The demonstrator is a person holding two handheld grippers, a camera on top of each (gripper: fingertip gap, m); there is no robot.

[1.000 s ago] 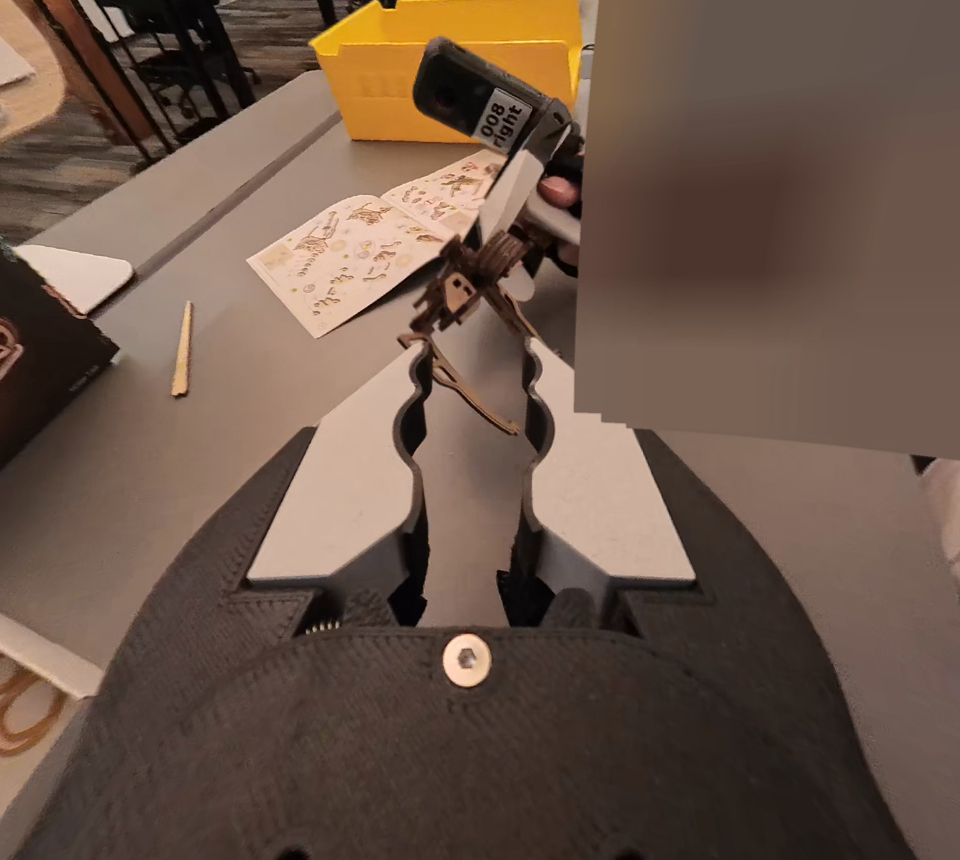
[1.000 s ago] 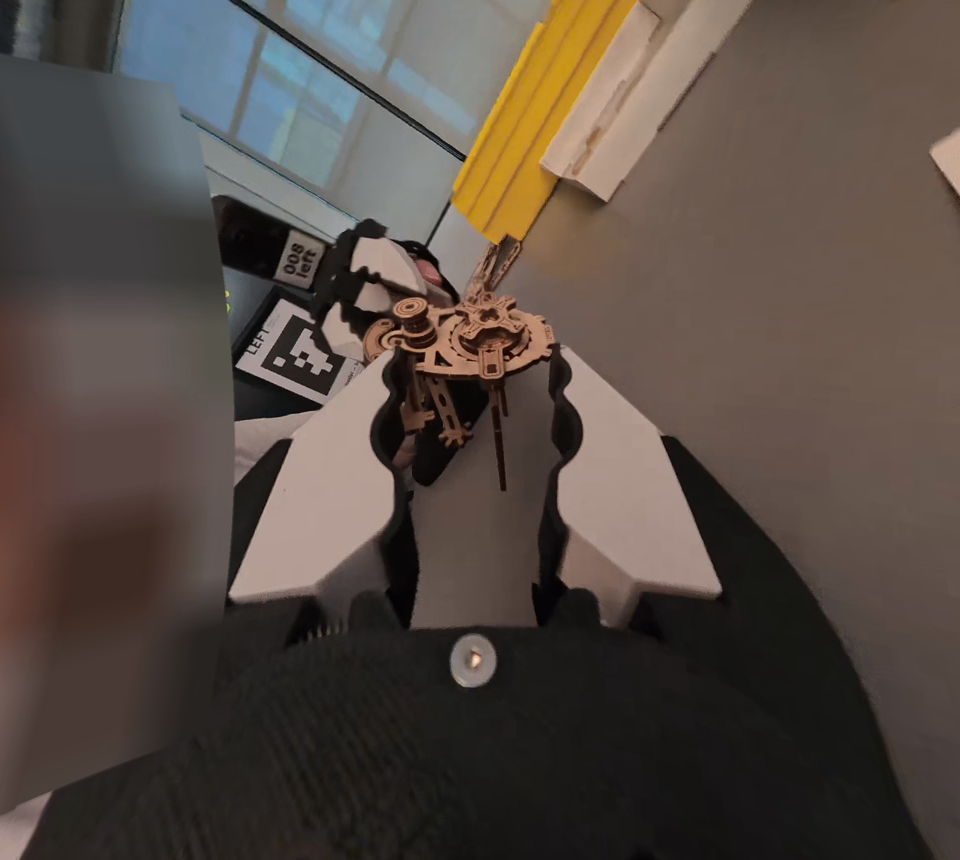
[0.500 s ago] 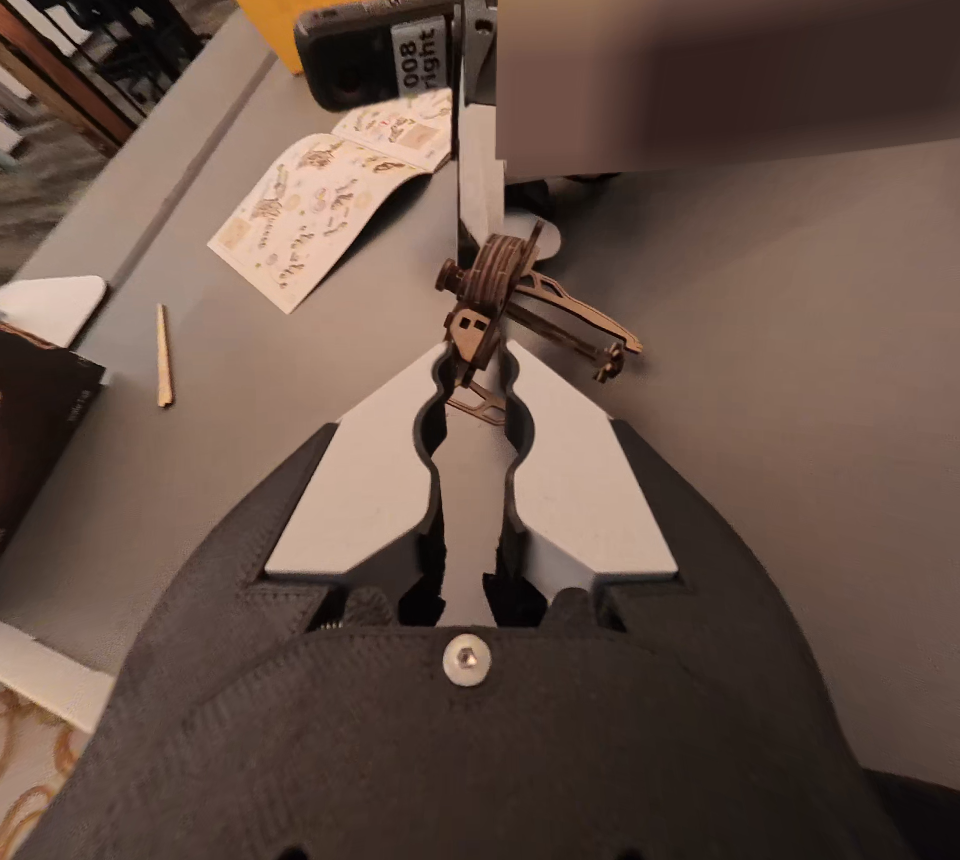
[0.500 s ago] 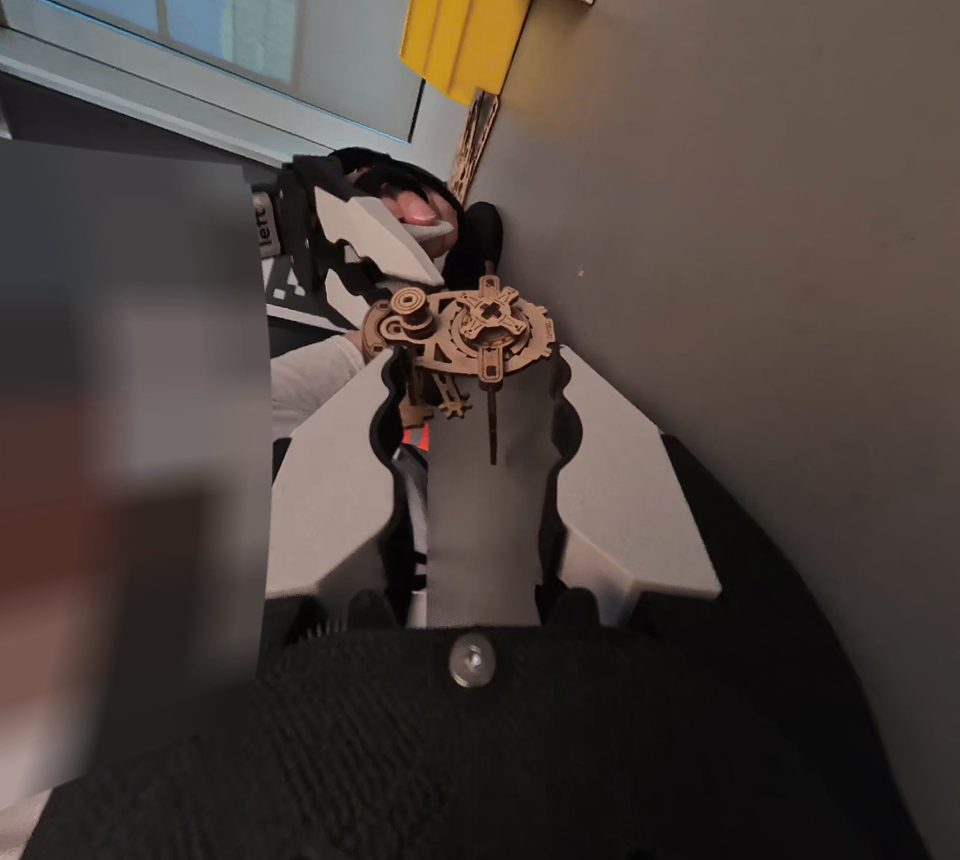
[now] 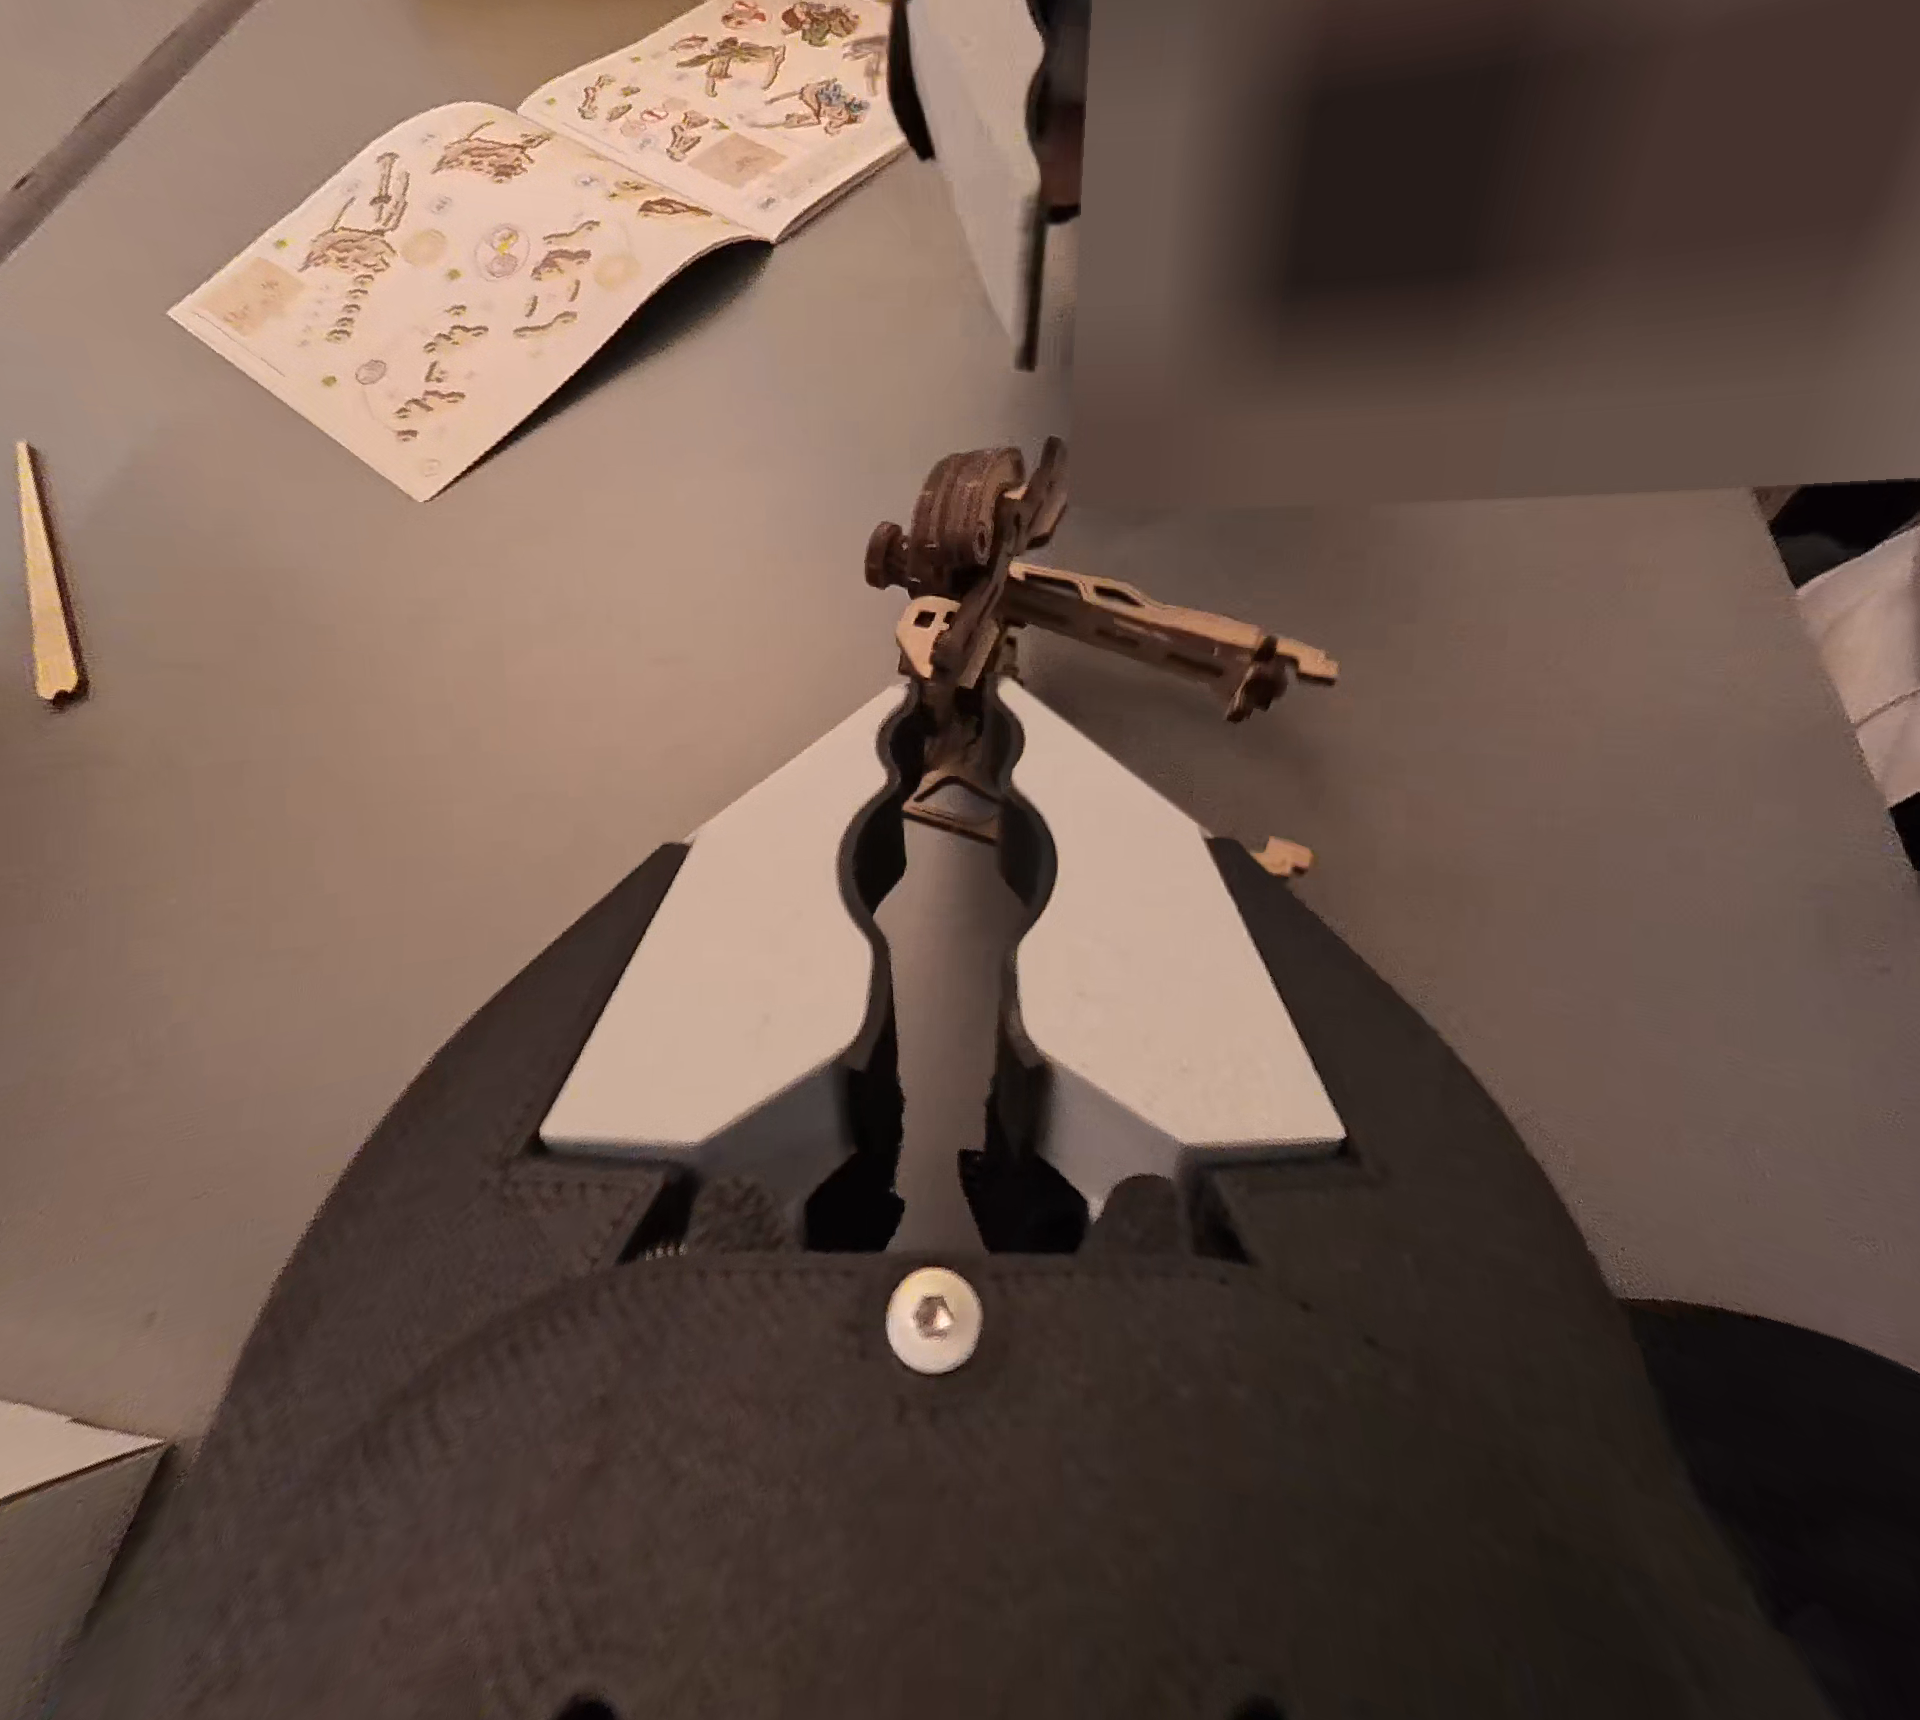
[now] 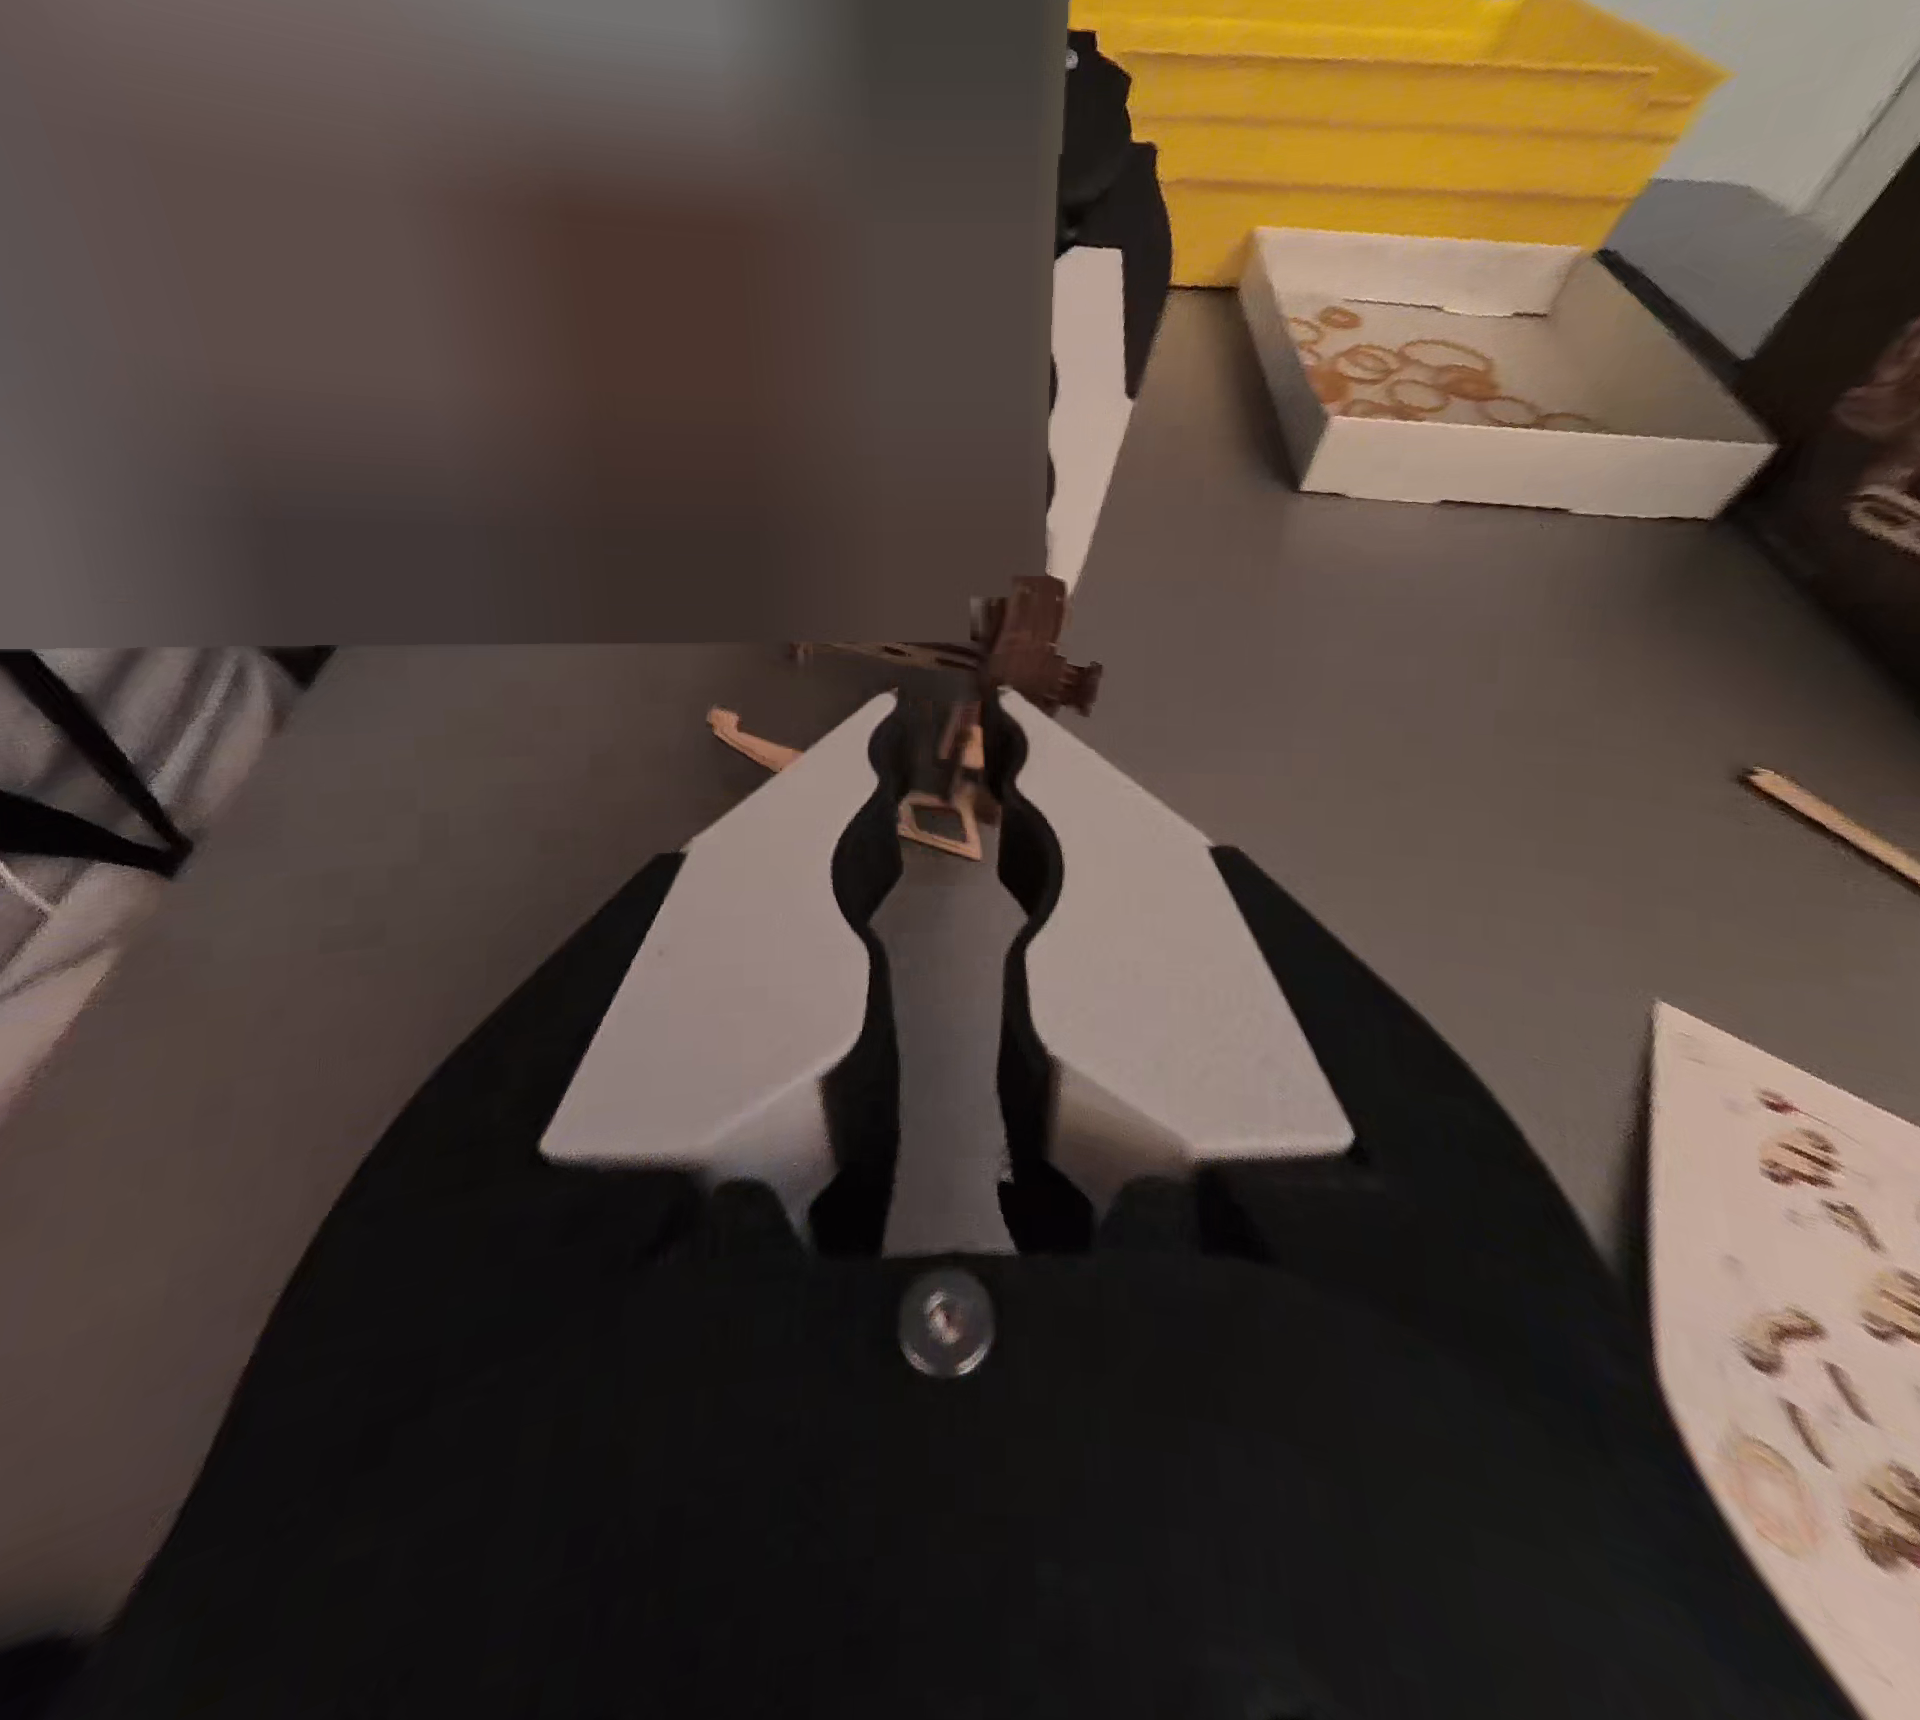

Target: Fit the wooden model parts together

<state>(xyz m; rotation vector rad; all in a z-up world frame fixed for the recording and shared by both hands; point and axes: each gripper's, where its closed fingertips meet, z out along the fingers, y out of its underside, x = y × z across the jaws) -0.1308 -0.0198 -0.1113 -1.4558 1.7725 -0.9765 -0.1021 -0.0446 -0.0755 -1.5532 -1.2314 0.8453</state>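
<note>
Wooden model [image 5: 961,590] pinched between left gripper's [image 5: 958,714] tips.

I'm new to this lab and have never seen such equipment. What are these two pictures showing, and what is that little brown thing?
No robot here: a person holds a two-finger gripper in each hand, each with a camera looking along its fingers. One picture comes from the left gripper, the other from the right gripper. Both appear shut on the same wooden model, seen from opposite sides. On the grey table lie an open instruction booklet, a wooden stick, a loose wooden part, a white box of rubber bands and a yellow bin. The grey blur is only a privacy patch.
</note>
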